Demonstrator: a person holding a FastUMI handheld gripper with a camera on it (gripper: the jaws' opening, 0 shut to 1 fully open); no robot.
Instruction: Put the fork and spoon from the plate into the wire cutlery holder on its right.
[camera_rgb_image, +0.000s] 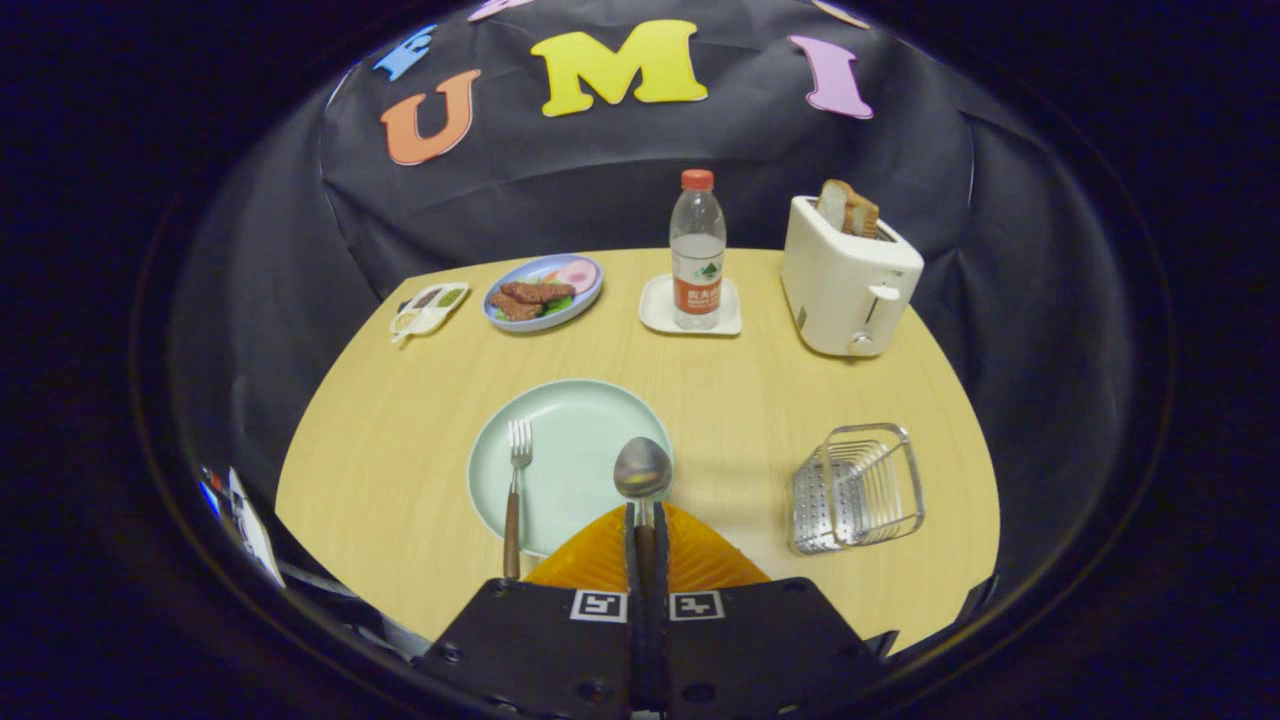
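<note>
Tongs (646, 515): pinched on spoon (642, 468) handle, bowl above plate's (570, 440) right rim.
Fork (515, 480): on plate's left side.
Holder (858, 488): right of plate, table (740, 390) between them bare.
Beyond: bottle (697, 250), toaster (845, 275), food dish (543, 291).

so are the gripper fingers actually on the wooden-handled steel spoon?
Touching. The gripper view shows the gripper closed on the brown handle of the wooden-handled steel spoon, both fingers pressed against it with no gap, its bowl over the pale green round plate.
</note>
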